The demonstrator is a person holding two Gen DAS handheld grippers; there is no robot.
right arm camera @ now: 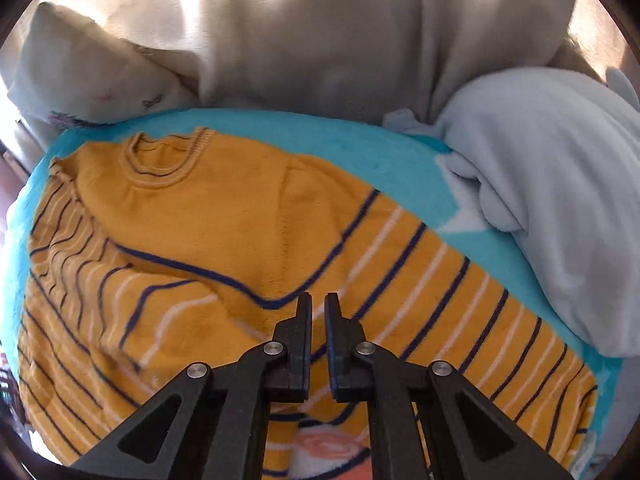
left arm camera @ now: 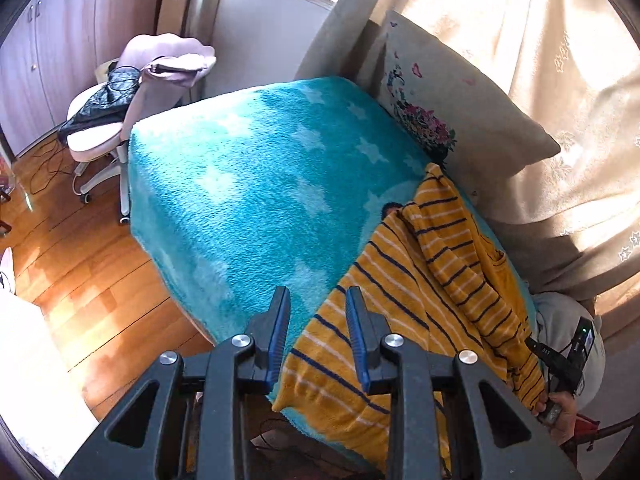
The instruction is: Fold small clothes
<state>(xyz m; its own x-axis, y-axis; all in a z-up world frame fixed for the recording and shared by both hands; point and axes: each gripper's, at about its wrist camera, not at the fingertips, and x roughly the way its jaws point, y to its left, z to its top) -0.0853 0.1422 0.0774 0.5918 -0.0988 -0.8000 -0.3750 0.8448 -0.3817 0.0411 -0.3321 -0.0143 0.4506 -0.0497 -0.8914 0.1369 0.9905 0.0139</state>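
While my left gripper (left arm camera: 318,300) hung over the near edge of the bed with its jaws apart and nothing between them, my right gripper (right arm camera: 318,306) pointed down at the sweater (right arm camera: 224,216), its jaws drawn nearly together with only a slim gap showing and, as far as I could see, no cloth caught in it. That sweater was a mustard-yellow knit with a plain yoke, a ribbed round collar, and navy and white stripes across its body and sleeves. It lay spread on a fluffy turquoise blanket (left arm camera: 248,184) patterned with pale stars, one sleeve doubled over the body in my left view. A pale blue fleece (right arm camera: 548,208) was heaped on the blanket beside the sweater. A printed pillow (left arm camera: 448,108) leaned against cream curtains (left arm camera: 520,40) lit by sun. Beyond the bed stood a white wheeled chair (left arm camera: 100,136) draped with clothes, on a wooden floor (left arm camera: 92,280), with cupboards (left arm camera: 48,40) behind.
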